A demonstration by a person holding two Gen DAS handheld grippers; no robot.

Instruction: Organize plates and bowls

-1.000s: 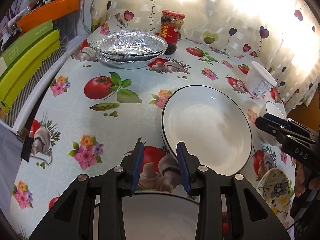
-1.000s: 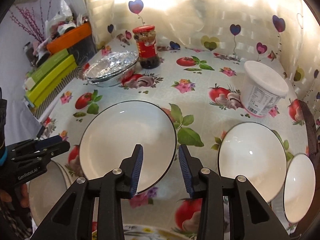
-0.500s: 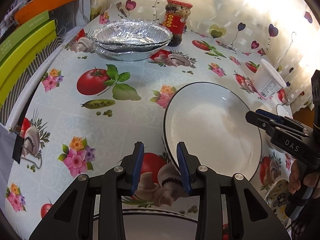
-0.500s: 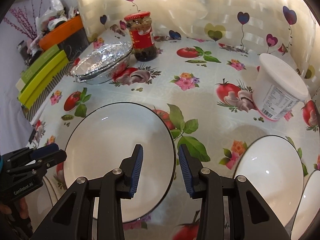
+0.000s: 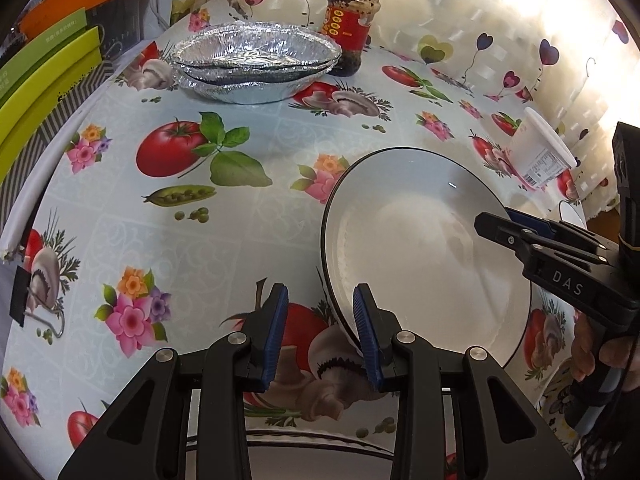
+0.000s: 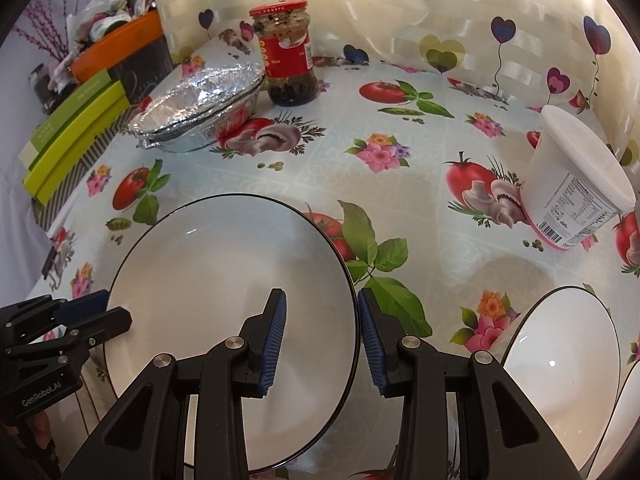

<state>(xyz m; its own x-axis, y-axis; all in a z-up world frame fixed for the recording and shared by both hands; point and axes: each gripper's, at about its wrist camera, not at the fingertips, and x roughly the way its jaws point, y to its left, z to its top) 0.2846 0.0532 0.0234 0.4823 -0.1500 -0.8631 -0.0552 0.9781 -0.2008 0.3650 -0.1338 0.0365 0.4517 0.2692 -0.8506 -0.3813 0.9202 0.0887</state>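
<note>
A large white plate with a black rim (image 5: 416, 256) lies on the patterned tablecloth; it also shows in the right wrist view (image 6: 224, 280). My left gripper (image 5: 320, 332) is open, its fingers astride the plate's near-left rim. My right gripper (image 6: 320, 340) is open, its fingers astride the plate's right rim. The right gripper shows in the left wrist view (image 5: 520, 232) over the plate's right side. The left gripper shows in the right wrist view (image 6: 92, 316) at the plate's left edge. Another white bowl (image 6: 560, 356) sits to the right.
Stacked foil pans (image 5: 256, 60) and a red-labelled jar (image 5: 352, 28) stand at the back. A white tub (image 6: 576, 188) lies tilted at right. Green and orange boxes (image 5: 44, 80) line the left edge. Another plate's rim (image 5: 320, 440) lies beneath my left gripper. A floral dish (image 5: 560, 392) sits at the right.
Both grippers have moved in on the large plate: the left fingers now straddle its near-left rim and the right fingers its right rim. The plate looks slightly tilted.
</note>
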